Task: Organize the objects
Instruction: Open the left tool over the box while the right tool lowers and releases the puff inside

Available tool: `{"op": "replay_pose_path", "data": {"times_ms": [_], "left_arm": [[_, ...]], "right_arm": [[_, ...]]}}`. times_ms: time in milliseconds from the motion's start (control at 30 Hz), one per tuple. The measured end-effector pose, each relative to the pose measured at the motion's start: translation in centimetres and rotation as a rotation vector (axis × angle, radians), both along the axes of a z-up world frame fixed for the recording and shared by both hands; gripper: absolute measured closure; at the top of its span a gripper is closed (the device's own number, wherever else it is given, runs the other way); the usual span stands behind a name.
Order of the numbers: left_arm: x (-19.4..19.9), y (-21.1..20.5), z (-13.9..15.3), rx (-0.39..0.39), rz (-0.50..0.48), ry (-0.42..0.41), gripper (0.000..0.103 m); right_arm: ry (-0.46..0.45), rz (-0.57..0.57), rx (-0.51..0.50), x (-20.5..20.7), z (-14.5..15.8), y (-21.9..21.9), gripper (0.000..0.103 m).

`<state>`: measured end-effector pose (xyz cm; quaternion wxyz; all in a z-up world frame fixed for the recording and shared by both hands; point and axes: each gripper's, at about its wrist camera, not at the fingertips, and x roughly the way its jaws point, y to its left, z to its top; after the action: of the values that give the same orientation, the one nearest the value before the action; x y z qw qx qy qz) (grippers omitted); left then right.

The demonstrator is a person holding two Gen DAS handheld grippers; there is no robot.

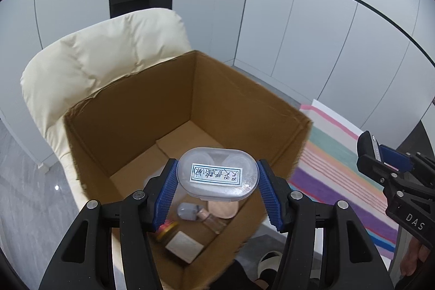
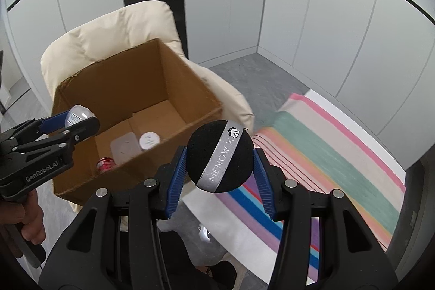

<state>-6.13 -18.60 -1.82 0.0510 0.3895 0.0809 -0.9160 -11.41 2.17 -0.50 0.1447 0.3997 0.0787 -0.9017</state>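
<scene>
Gripped crosswise between the ribbed blue pads of the left gripper (image 1: pixel 217 178): an oval clear-plastic case (image 1: pixel 217 175) with a handwritten label, poised over the open cardboard box (image 1: pixel 130 110), apparently for dropping in. Clamped in the right gripper (image 2: pixel 220 161): a round black powder puff (image 2: pixel 220 156), soft and matte, banded by a glossy grey ribbon, carried beside the box's near right corner, over the edge of the striped rug (image 2: pixel 326 148), not yet above the opening. Already collected on the box floor: a small clear bottle (image 1: pixel 202 216) lying on its side, a red-capped jar (image 1: pixel 165 228), a white-lidded round tub (image 2: pixel 149 140) and a flat translucent lid or case (image 2: pixel 125 148). Propped on a cream padded armchair (image 1: pixel 103 56), the box, probably to bring it within easy reach. Behind, smooth pale wall panels (image 1: pixel 312 26).
</scene>
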Motion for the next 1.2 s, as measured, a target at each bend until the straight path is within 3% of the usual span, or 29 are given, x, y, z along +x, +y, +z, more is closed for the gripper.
{"op": "replay_pose_path", "data": {"times_ms": [67,167,200,400,967,1067,1133,1200], "left_arm": [[0.1,-0.7,-0.1,-0.018,0.010,-0.010,0.039],[0.6,-2.1,0.1,-0.033,0.047,0.005,0.005],[1.1,-2.5,0.3,-0.036,0.068,0.019,0.000],[3.0,-5.2,1.0,-0.070,0.122,0.056,0.000],[8.1,-12.8,0.9,-0.070,0.255,0.043,0.000],[8.1,-13.3,1.0,-0.066,0.266,0.045,0.000],[8.0,-13.4,0.9,-0.060,0.268,0.044,0.000],[7.9,-13.3,0.8,-0.061,0.266,0.041,0.000]], "right_arm": [[-0.001,0.018,0.000,0.0,0.0,-1.0,0.052],[0.000,0.046,0.001,0.2,0.0,-2.6,0.052],[0.000,0.053,0.000,0.2,0.1,-3.1,0.052],[-0.003,0.102,-0.002,0.2,-0.1,-6.3,0.052],[-0.036,0.240,-0.008,1.4,-1.0,-15.8,0.052],[-0.031,0.249,-0.004,1.7,-1.1,-16.5,0.048],[-0.021,0.239,0.000,1.7,-1.1,-16.5,0.029],[-0.010,0.215,0.003,1.5,-1.0,-16.2,0.021]]}}
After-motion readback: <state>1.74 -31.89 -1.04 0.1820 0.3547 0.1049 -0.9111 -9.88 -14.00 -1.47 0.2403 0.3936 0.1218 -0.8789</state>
